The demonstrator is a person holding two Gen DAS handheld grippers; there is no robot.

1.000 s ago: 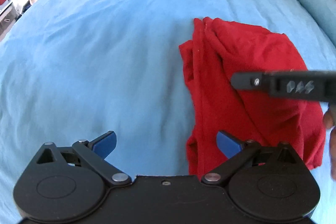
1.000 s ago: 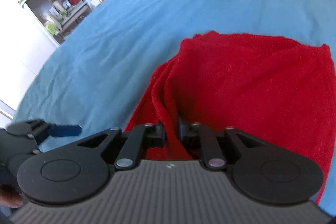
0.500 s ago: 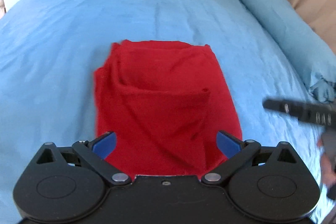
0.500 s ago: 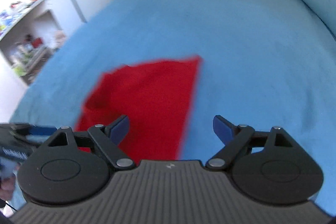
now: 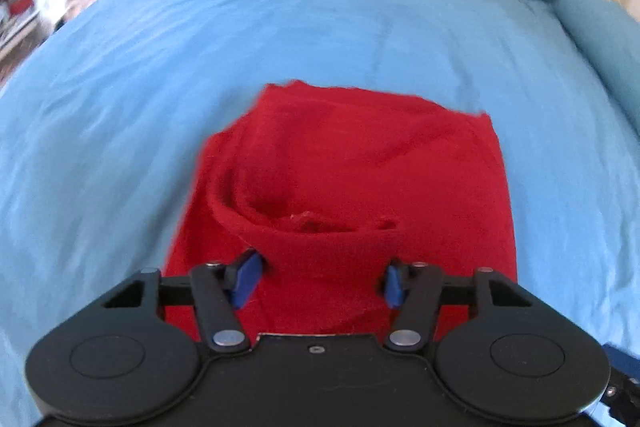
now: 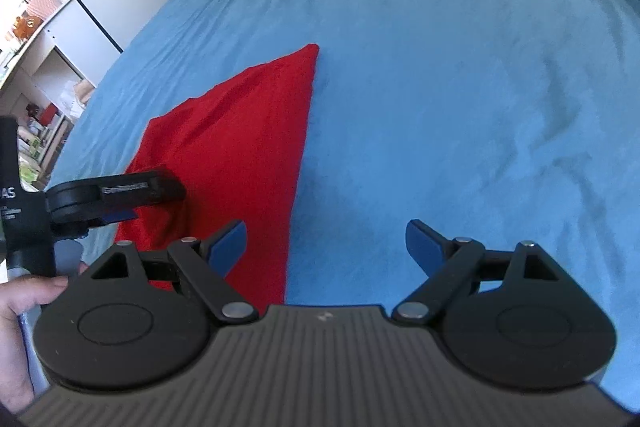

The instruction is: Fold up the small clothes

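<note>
While the left hand-held gripper (image 5: pixel 322 277) straddles bunched red cloth (image 5: pixel 360 163) half-closed, the right (image 6: pixel 326 245) gapes empty.

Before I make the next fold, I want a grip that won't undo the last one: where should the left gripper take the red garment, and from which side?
Probably the raised near fold of the red garment, approached from the near side. In the left wrist view that doubled edge stands up between the open fingers of the left gripper, so it gives both layers to pinch. The far edge lies flat on the blue bedspread.
</note>
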